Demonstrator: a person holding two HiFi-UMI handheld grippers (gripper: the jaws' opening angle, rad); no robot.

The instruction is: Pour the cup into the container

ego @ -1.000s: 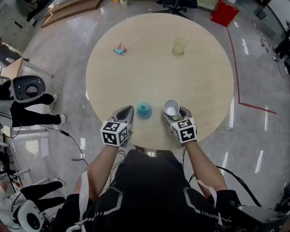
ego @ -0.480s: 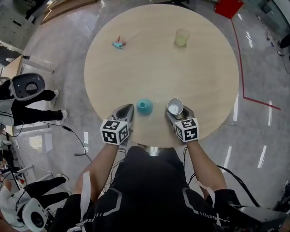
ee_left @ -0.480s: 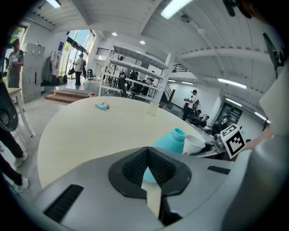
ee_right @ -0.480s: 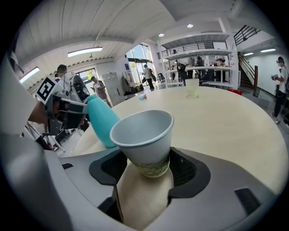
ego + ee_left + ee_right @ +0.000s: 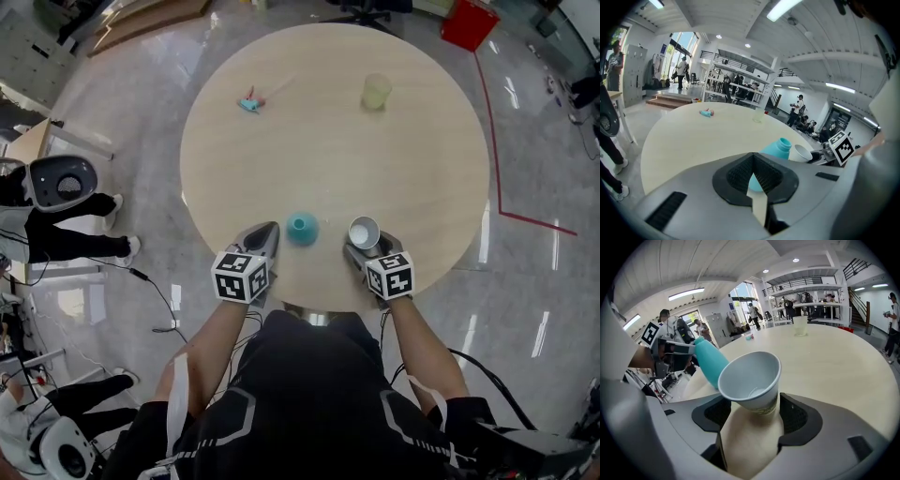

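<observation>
Holding white cup | right gripper | printed band illegible

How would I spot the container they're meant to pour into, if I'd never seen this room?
Start at the large round light-wood table and go to its near edge, right before the person. There a small teal bottle stands upright, just left of a white paper cup. Unlike that wide-mouthed cup, it is rounded and narrow-necked.

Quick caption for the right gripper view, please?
The white paper cup clamped in the right gripper, teal bottle beside it on the table.
</observation>
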